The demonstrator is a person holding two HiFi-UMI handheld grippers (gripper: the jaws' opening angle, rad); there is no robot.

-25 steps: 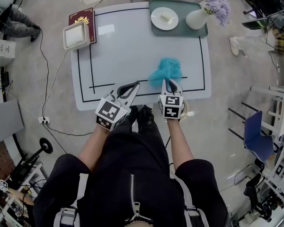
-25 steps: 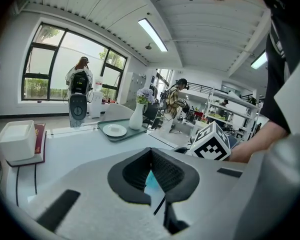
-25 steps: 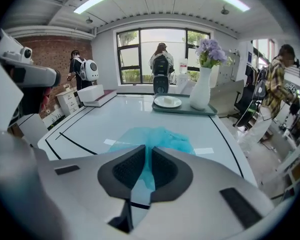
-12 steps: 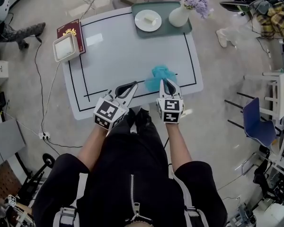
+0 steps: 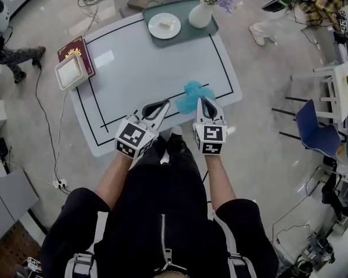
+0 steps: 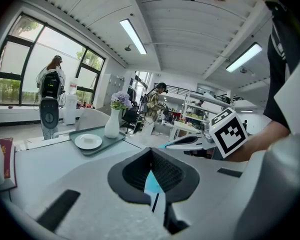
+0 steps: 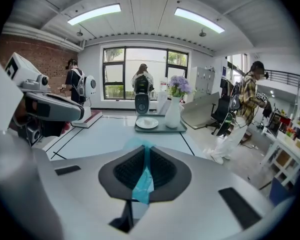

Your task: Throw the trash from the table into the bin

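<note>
Trash [image 5: 192,95], a crumpled blue wad, is hanging just above the tabletop's [image 5: 151,62] near edge, pinched in the tightly closed right claw [image 5: 206,101]. Beside it the left claw [image 5: 164,103] is hovering closed and empty. No bin is showing, so holding the pinch firm while turning to look for it seems wisest.

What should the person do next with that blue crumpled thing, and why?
Probably carry it away from the table and turn to find the bin: the right gripper is shut on the blue trash, and no bin shows in any view.
</note>
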